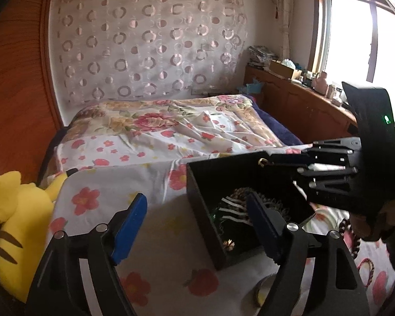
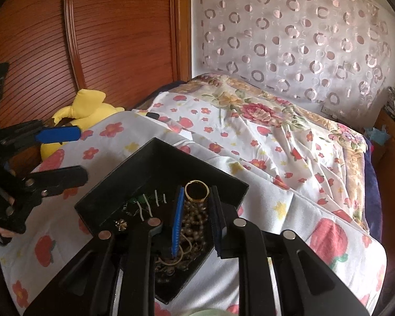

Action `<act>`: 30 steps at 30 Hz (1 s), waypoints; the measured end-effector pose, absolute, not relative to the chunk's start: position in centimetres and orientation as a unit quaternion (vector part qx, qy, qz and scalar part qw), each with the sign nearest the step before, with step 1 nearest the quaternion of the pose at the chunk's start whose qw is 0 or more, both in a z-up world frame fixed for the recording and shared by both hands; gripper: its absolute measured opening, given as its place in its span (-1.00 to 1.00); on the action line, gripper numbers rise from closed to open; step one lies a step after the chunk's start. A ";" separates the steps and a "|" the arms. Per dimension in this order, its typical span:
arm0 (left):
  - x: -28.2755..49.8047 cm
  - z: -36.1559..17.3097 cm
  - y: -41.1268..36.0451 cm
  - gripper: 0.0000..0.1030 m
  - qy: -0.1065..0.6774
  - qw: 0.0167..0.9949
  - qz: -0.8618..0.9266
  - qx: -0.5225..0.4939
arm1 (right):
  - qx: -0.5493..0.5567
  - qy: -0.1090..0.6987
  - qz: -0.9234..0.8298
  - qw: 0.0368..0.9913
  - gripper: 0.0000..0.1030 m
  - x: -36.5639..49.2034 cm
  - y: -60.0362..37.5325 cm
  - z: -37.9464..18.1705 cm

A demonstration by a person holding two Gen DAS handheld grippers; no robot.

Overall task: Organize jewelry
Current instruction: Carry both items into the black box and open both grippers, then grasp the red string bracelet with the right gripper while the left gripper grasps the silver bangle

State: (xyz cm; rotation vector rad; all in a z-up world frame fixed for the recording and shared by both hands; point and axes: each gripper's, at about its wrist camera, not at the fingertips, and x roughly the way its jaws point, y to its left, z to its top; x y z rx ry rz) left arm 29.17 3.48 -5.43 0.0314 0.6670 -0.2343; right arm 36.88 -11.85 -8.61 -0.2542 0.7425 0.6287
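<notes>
Over black box [image 2: 155,155]: right claw [image 2: 196,197] pinching gold ring [image 2: 196,190]; left claw [image 1: 197,226] spread wide, empty.

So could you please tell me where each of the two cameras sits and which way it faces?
Left wrist: on the left gripper, looking down across the bed at the black box; its open fingers and the right gripper show.
Right wrist: on the right gripper, looking into the box; its fingers pinch a gold ring.
Shared: box, bed, yellow plush toy.
</notes>
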 end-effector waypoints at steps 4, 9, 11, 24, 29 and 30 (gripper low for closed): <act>27.9 -5.7 3.5 0.47 0.331 0.936 -0.115 0.017 | -0.108 0.344 0.300 0.883 0.03 35.9 -12.7 -8.0; 26.1 -6.0 3.1 0.48 0.334 0.935 -0.118 0.018 | -0.112 0.332 0.281 0.893 0.06 32.8 -14.7 -6.8; 25.0 -6.2 2.7 0.48 0.336 0.933 -0.123 0.021 | -0.111 0.331 0.277 0.895 0.06 30.3 -16.4 -6.6; 21.2 -10.1 0.2 0.50 0.376 0.912 -0.162 0.039 | -0.094 0.419 0.216 0.877 -0.14 18.7 -25.7 -12.2; 21.4 -10.9 0.0 0.50 0.386 0.907 -0.164 0.045 | -0.118 0.439 0.220 0.863 -0.27 16.6 -25.2 -13.8; 21.4 -11.0 -0.1 0.50 0.389 0.905 -0.165 0.047 | -0.124 0.444 0.215 0.861 -0.30 16.4 -25.1 -14.0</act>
